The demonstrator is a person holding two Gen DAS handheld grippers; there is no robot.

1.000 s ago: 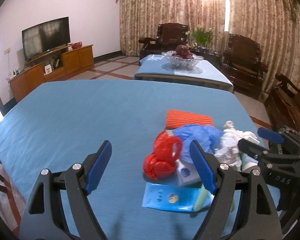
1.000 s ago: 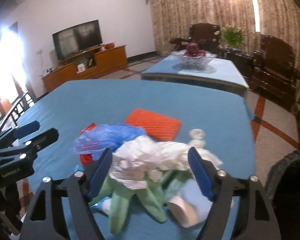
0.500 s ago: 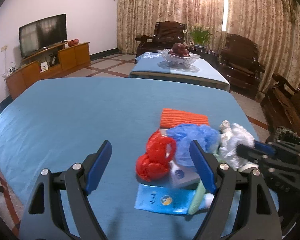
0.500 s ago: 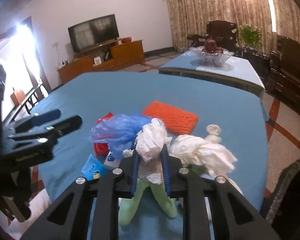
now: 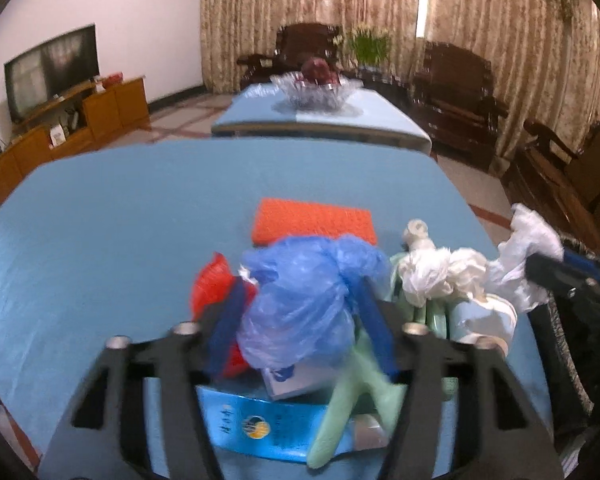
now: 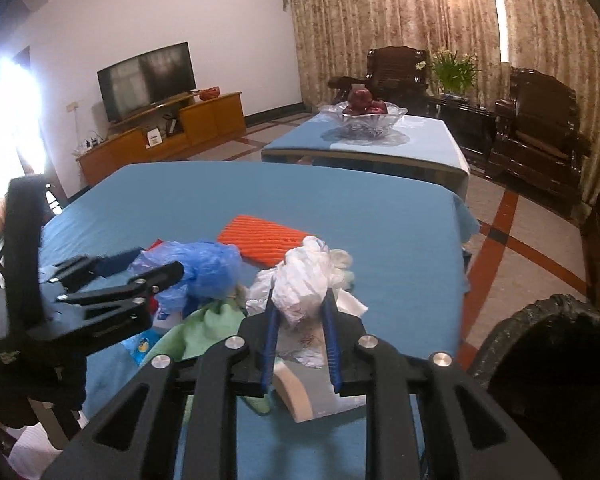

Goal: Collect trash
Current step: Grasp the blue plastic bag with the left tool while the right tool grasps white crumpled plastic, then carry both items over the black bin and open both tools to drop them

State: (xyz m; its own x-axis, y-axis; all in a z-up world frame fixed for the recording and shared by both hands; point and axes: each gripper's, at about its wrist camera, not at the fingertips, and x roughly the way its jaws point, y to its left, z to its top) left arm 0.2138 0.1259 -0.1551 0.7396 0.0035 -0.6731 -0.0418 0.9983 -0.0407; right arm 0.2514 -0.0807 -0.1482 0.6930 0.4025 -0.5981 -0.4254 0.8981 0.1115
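Left of the orange pad point(image 5: 314, 222), a red bag point(image 5: 212, 280). In front of the pad, the left hand-held gripper point(image 5: 300, 330) is closing around the blue bag point(image 5: 304, 300). Right of the pad, the right hand-held gripper point(image 6: 300, 330) is clamped on white plastic point(image 6: 304, 280); farther right a dark bin point(image 6: 548, 356) stands beside the counter point(image 6: 380, 216).

Grippers: two, left gripper point(image 5: 300, 328) and right gripper point(image 6: 300, 332)
Blue plastic bag point(image 5: 304, 292): one
White crumpled bag point(image 6: 304, 280): one
Orange ribbed pad point(image 5: 314, 222): one
Red bag point(image 5: 210, 284): one
Blue-covered tables: two, near table point(image 6: 340, 208) and far table point(image 6: 428, 136)
Fruit bowl point(image 6: 362, 116): one
Television point(image 6: 146, 78): one
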